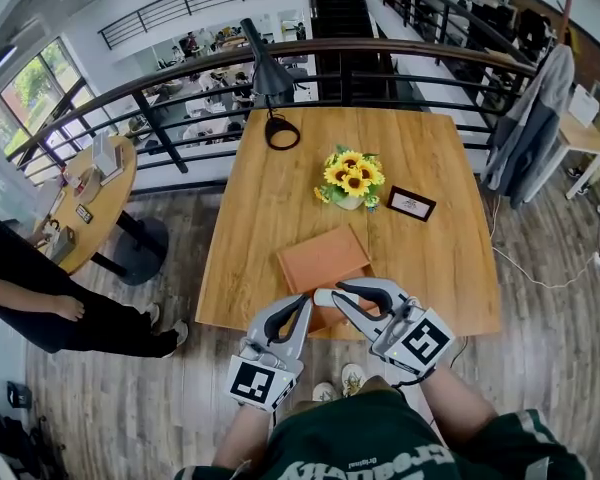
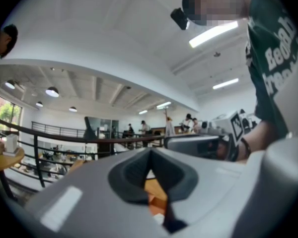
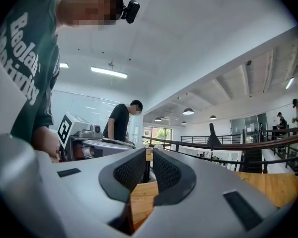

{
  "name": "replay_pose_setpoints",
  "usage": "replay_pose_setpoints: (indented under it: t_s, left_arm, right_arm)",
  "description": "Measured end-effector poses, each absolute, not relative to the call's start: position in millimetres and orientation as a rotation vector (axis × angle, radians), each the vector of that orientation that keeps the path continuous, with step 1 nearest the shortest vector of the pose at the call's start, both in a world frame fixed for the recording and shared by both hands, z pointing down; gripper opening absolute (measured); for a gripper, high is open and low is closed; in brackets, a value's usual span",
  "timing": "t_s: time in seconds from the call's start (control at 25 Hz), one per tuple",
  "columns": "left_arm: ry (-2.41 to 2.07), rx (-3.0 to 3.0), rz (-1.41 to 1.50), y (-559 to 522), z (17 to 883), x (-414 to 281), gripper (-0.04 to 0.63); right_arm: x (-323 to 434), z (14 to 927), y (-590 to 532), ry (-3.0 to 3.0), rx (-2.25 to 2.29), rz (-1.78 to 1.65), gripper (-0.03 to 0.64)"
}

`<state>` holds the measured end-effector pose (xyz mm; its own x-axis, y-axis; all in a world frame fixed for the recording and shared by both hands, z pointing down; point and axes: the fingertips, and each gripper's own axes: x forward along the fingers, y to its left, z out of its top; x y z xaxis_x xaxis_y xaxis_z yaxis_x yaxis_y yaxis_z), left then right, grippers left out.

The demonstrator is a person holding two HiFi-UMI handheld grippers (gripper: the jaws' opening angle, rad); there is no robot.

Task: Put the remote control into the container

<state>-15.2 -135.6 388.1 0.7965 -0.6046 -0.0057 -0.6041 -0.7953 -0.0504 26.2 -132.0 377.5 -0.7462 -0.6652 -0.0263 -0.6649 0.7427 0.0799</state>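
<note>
A flat orange-brown container lies near the front edge of the wooden table. Both grippers hover at that edge, their tips just short of the container's near side. My left gripper has its pads pressed together with nothing in them. My right gripper stands beside it, its pads almost together with only a thin slit and nothing in it. A small white thing shows between the two tips. I cannot tell whether it is the remote control. No remote shows plainly anywhere.
A vase of sunflowers and a small black-framed card stand behind the container. A black desk lamp is at the far edge. A railing runs behind the table. A person stands at the left by a round table.
</note>
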Motion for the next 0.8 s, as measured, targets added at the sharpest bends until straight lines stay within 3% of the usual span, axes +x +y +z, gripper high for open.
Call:
replay_pose_setpoints:
  t_s: [0.8]
  left_arm:
    - [1.029, -2.917, -0.015, -141.3, 391.1, -18.0, -0.003]
  right_arm:
    - [32.2, 377.1, -136.0, -2.919, 1.171, -0.142, 0.017]
